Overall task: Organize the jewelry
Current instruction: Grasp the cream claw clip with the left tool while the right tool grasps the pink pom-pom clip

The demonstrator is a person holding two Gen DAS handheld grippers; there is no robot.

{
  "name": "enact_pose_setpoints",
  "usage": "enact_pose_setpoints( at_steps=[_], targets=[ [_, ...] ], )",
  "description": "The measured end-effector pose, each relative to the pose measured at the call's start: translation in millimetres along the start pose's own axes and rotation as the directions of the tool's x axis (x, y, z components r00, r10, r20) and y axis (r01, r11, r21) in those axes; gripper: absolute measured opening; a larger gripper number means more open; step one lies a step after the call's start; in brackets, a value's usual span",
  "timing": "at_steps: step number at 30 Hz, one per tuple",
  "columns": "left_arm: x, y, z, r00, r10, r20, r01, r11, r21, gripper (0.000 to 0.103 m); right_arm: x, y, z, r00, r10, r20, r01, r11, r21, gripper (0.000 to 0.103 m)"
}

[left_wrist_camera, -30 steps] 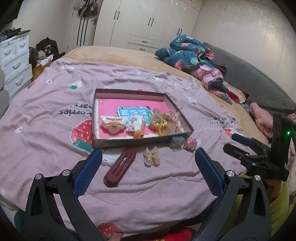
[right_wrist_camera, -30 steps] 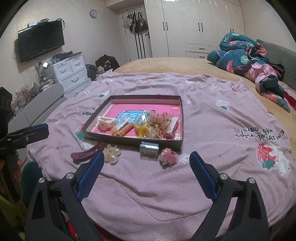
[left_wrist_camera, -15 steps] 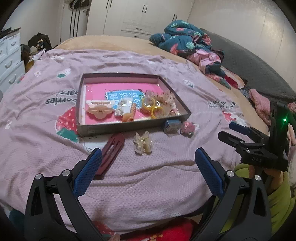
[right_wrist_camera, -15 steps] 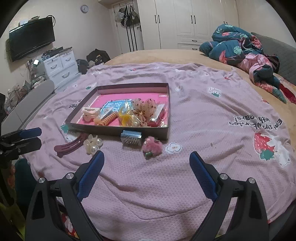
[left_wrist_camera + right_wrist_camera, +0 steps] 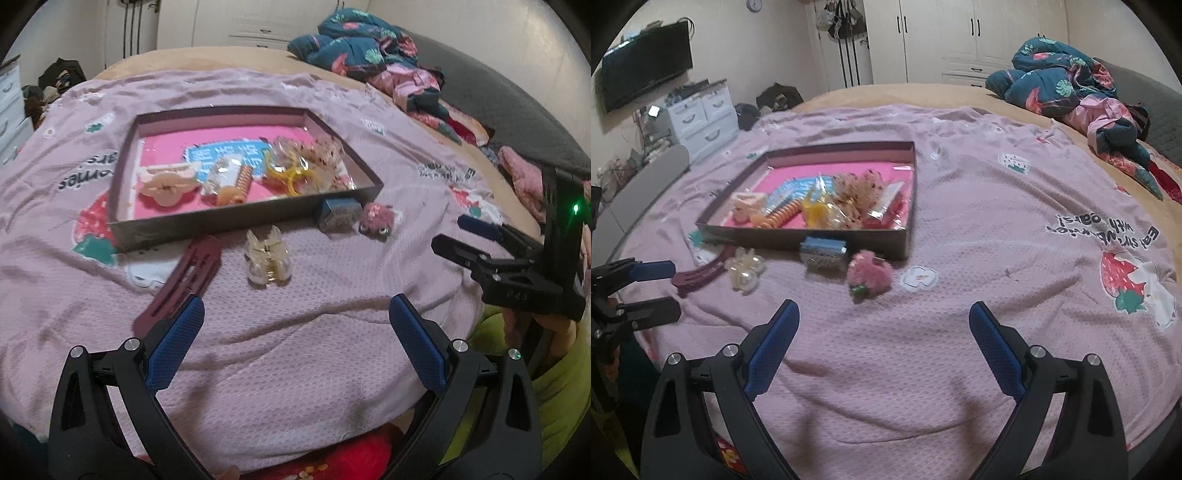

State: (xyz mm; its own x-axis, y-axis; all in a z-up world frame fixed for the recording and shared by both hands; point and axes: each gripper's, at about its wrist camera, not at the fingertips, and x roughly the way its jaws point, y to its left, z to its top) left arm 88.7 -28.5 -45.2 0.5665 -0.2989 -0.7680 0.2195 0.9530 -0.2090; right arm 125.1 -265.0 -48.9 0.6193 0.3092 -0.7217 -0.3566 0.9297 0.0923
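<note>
A shallow brown tray with a pink floor (image 5: 236, 214) (image 5: 849, 238) sits on the pink blanket and holds several hair clips and packets. In front of it lie a maroon flat clip (image 5: 181, 277) (image 5: 698, 275), a clear pearl claw clip (image 5: 267, 260) (image 5: 744, 273), a blue glitter clip (image 5: 338, 214) (image 5: 823, 254) and a pink fluffy clip (image 5: 378, 218) (image 5: 870, 275). My left gripper (image 5: 295, 317) is open and empty, just short of the maroon and pearl clips. My right gripper (image 5: 881, 321) is open and empty, just short of the pink fluffy clip.
A bundle of teal and pink bedding (image 5: 1071, 92) lies at the far right of the bed. White drawers (image 5: 701, 118) and a wall TV (image 5: 646, 81) stand to the left. The blanket's near edge (image 5: 886, 443) drops off below both grippers.
Both grippers have moved forward and down toward the loose clips in front of the tray. Both stay open and empty.
</note>
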Motion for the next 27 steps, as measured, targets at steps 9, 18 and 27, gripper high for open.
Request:
enact_pose_setpoints(
  at_steps=[9, 18, 27],
  targets=[
    [29.1, 4.4, 2.6, 0.999, 0.009, -0.04, -0.01, 1.0, -0.013, 0.094, 27.3, -3.0, 5.2, 0.998, 0.022, -0.056, -0.023, 1.0, -0.019, 0.092],
    [47.1, 8.1, 14.8, 0.998, -0.022, -0.052, 0.019, 0.998, -0.052, 0.09, 59.6, 2.5, 19.0, 0.995, -0.017, -0.096, 0.007, 0.995, -0.098, 0.088],
    [66.4, 8.6, 22.0, 0.997, -0.017, -0.069, 0.013, 0.998, -0.053, 0.08, 97.0, -0.8, 24.6, 0.984, 0.009, -0.177, -0.031, 0.992, -0.12, 0.074]
  ],
)
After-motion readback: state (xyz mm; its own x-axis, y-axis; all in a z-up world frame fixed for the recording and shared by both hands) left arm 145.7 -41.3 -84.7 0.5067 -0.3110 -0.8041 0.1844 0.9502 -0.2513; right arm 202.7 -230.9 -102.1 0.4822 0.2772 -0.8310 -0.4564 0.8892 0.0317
